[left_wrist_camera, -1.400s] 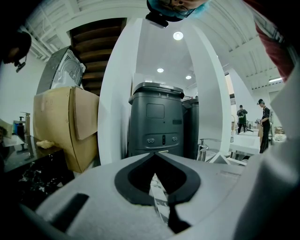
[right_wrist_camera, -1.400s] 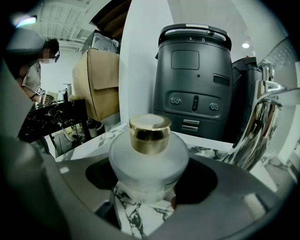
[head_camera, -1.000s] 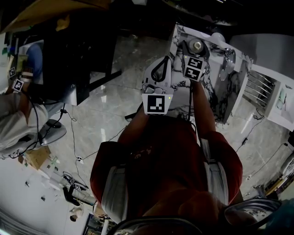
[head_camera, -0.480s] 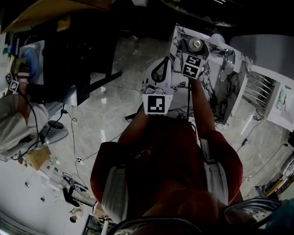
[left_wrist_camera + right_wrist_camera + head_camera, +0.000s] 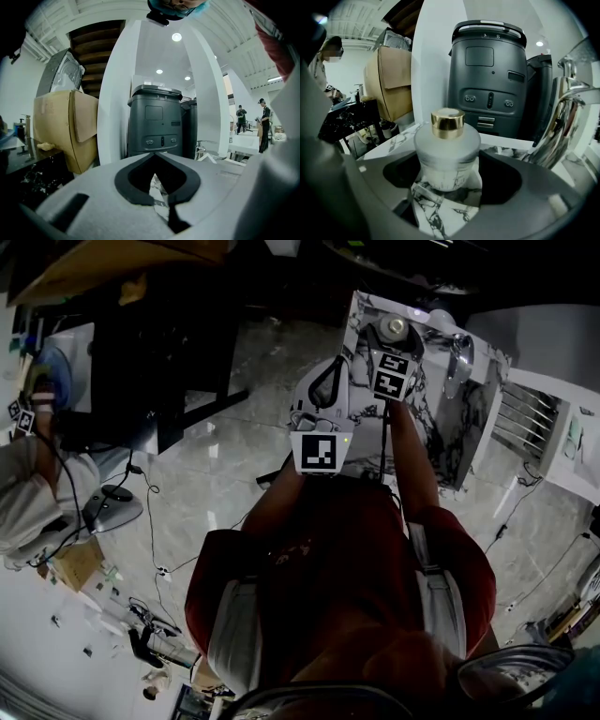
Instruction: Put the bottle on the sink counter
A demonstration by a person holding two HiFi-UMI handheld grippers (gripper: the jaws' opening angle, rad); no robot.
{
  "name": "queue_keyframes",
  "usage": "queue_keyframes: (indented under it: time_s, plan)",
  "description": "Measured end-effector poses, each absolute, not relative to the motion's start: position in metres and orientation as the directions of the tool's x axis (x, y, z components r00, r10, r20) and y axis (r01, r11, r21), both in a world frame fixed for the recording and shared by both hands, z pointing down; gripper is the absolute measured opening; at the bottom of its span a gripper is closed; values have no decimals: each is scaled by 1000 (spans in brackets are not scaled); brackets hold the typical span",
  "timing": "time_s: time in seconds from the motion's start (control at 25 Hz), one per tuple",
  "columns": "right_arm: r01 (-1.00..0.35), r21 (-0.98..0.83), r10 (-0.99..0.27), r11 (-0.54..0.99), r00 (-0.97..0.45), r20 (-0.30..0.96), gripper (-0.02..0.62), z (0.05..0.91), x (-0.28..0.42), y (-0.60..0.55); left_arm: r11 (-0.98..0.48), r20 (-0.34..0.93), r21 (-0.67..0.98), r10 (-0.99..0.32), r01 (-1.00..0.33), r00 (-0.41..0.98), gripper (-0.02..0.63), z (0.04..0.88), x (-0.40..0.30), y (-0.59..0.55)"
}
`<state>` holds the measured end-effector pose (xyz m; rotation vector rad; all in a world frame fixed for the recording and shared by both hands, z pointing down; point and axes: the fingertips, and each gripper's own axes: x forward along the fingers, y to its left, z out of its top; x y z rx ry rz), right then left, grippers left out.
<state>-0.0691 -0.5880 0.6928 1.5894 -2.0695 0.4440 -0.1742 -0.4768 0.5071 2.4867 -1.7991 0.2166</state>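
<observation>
1. The bottle (image 5: 447,157), frosted glass with a gold cap (image 5: 447,123), is standing upright on the marble sink counter (image 5: 401,139).
2. The right gripper (image 5: 448,174) is sitting around the bottle with its jaws spread wide. They have just been opening, and dark gaps are showing on both sides of the glass, so the grip is released.
3. Faint dark print is showing low on the bottle's front, but it is too small and blurred to read.
4. A chrome faucet (image 5: 562,112) is rising to the right of the bottle. A dark grey unit (image 5: 487,79) is standing behind the counter, and the small marks on its top edge are not legible.
5. The left gripper (image 5: 154,155) is hovering just beside the right one. Its jaws are clenched tip to tip, with nothing between them.
6. In the head view, the marker cubes (image 5: 319,452) on both grippers are showing black-and-white square patterns rather than words.
</observation>
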Motion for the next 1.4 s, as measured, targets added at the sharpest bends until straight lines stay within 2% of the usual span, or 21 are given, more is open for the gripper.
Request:
queue_keyframes:
  time_s: [0.48, 0.96, 1.4]
  plan:
    - [-956, 14, -788, 293, -234, 569, 394, 685, -65, -543, -318, 149, -29, -939, -948, 310, 3, 498, -160, -453]
    - [-922, 13, -761, 388, -312, 569, 394, 669, -64, -472, -305, 171, -18, -939, -952, 298, 3, 493, -143, -428]
    - [-931, 14, -832, 364, -318, 455, 394, 609, -21, -427, -331, 144, -34, -935, -943, 323, 3, 477, -102, -406]
